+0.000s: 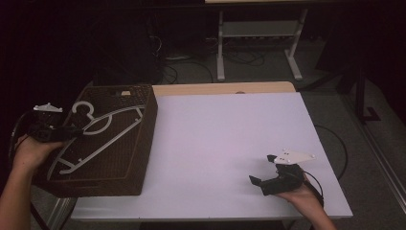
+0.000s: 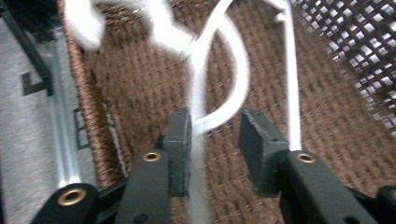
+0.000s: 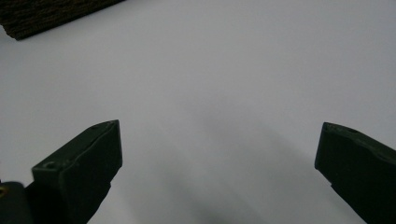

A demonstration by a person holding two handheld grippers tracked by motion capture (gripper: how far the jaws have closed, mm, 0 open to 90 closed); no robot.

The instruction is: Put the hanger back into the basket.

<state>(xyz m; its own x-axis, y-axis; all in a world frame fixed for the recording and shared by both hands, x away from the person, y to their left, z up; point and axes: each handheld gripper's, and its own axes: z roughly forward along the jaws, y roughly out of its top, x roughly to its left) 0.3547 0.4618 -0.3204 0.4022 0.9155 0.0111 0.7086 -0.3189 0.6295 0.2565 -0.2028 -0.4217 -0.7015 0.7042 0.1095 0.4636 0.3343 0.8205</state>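
A person is working a white hanger [image 1: 103, 132] that is lying across the top of a brown woven basket [image 1: 143, 143] at the near left of the table [image 1: 230, 134], and the step in hand looks like either setting the hanger down there or just taking hold of it. The left gripper [image 2: 215, 128] is hovering over the basket's left side with its jaws partly open; in the left gripper view a curved white bar of the hanger is passing between the pads, lying against the left one with clear space beside the right one, so nothing is being clamped. The next move seems to call for one of two things: closing squarely on that thin bar to lift it, or drawing the jaws back without snagging the hanger's loops. The right gripper [image 1: 268, 175] is resting on the table at the near right, well apart from the basket, its jaws [image 3: 215, 154] spread wide over the bare white surface and holding nothing.
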